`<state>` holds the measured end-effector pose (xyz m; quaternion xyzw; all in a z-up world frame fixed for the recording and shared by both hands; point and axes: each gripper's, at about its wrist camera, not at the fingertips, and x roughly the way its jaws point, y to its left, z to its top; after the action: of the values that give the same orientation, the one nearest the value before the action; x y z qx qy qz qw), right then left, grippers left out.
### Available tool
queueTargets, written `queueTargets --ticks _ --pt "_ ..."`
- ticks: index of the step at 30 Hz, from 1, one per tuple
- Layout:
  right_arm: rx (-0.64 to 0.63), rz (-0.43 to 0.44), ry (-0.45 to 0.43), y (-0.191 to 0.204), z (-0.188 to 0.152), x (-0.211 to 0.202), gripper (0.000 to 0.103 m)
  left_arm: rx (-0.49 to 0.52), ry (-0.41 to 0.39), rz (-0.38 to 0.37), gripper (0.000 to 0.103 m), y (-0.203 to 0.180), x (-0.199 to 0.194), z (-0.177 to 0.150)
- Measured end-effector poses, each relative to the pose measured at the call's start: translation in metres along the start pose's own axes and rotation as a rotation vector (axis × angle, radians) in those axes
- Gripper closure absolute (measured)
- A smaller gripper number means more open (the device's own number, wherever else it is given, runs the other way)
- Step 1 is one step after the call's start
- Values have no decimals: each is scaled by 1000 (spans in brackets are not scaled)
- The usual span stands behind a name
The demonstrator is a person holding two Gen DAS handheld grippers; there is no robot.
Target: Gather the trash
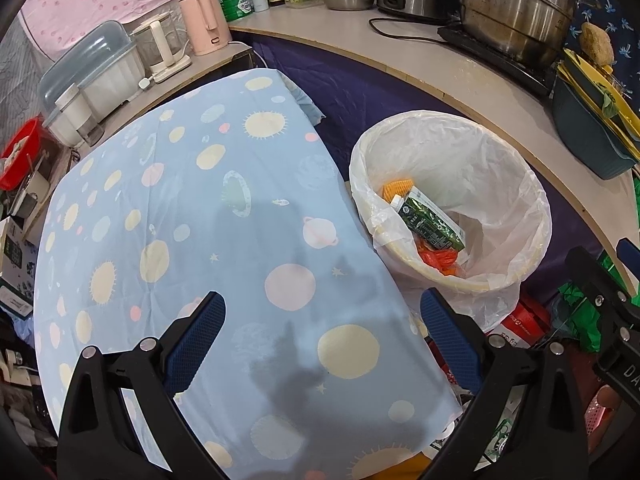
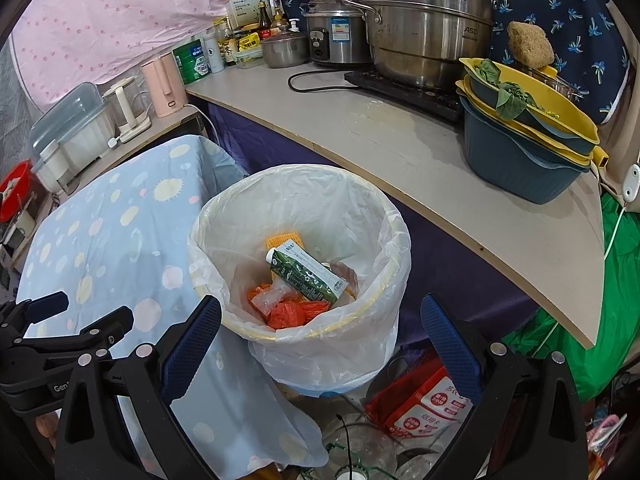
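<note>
A round bin lined with a white plastic bag (image 1: 516,184) (image 2: 360,208) stands on the floor between the cloth-covered table and the counter. Inside lie a green carton (image 1: 430,220) (image 2: 306,274), an orange wrapper (image 1: 396,189) (image 2: 284,238) and crumpled red-orange plastic (image 1: 438,260) (image 2: 292,314). My left gripper (image 1: 322,338) hovers open over the blue patterned tablecloth (image 1: 192,216), holding nothing. My right gripper (image 2: 320,340) is open above the bin's near rim, empty. The other gripper shows at the right edge of the left wrist view (image 1: 612,312) and at the left edge of the right wrist view (image 2: 48,328).
A grey counter (image 2: 400,140) curves behind the bin with steel pots (image 2: 428,20), a rice cooker (image 2: 336,32), stacked basins (image 2: 528,144) and bottles. A pink kettle (image 1: 204,20) and a dish box (image 1: 88,76) sit beyond the table. Red packaging (image 2: 424,404) and glass jars (image 2: 360,452) crowd the floor.
</note>
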<state>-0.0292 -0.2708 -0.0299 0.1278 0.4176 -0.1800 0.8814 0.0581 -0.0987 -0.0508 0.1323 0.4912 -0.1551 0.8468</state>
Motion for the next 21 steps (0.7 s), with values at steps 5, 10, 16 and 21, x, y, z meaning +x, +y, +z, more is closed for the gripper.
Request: queueTargets --ticks 5,10,16,21 --pt "1 2 2 0 -1 2 7 5 0 3 9 -2 1 0" --pt "1 2 3 0 -1 2 7 6 1 3 9 -2 1 0" --pt "1 1 3 1 -2 2 7 9 -3 2 9 -4 2 1" --pt "0 2 4 1 -1 3 7 4 -4 1 9 -4 4 2"
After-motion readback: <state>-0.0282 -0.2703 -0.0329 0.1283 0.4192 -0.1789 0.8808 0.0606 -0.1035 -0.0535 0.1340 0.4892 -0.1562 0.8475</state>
